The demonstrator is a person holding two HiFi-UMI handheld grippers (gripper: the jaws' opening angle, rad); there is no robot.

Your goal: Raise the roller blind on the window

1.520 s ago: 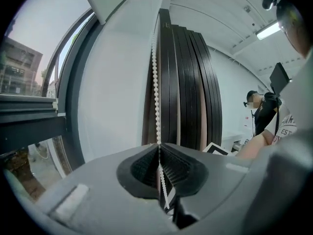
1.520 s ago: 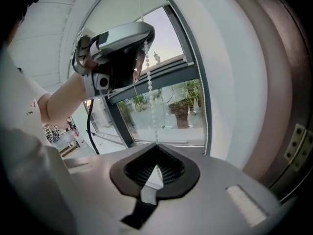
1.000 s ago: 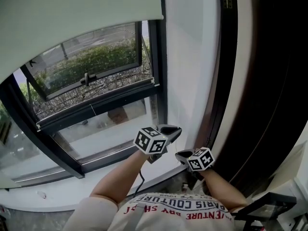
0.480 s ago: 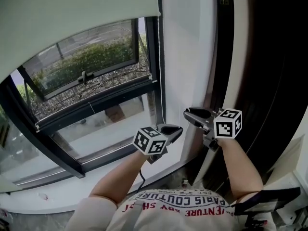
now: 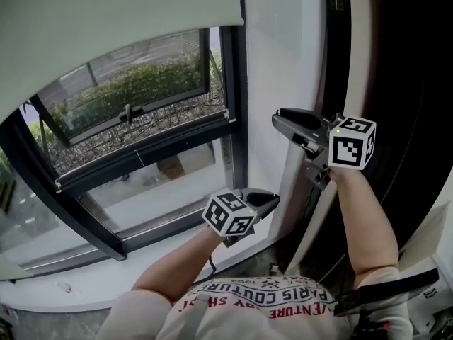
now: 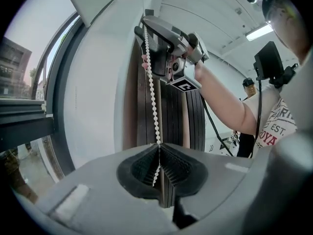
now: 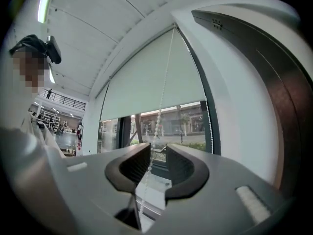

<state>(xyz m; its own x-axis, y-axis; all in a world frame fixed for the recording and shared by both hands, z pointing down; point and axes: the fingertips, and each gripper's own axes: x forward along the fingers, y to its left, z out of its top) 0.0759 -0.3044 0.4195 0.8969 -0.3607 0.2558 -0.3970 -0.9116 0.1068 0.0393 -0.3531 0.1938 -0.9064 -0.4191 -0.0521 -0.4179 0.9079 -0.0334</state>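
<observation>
Looking down through the head view, we are seeing the roller blind (image 5: 106, 20) as a smooth, matte, pale-green sheet. It is covering the upper part of the window, its straight lower edge hanging above the dark metal window frame (image 5: 237, 119). Our left hand-held gripper (image 5: 274, 200) is sitting low beside the white wall (image 5: 283, 48). Our right hand-held gripper (image 5: 282, 117) is sitting higher. Each is carrying a cube of black-and-white squares.

In the left gripper view we are finding what the head view is not making out: the bead chain (image 6: 151, 97), a string of small white balls. The ribbed black pads are pressed together on it, pinching it. The chain is running straight up from there to the right hand-held gripper above.

In the right gripper view the jaws are standing spread, having just been opening. The chain is passing loosely between the ridged pads, neither pad pressing on it. Only here are we seeing the blind face-on, flat and unpatterned, with bare glass showing below it.
</observation>
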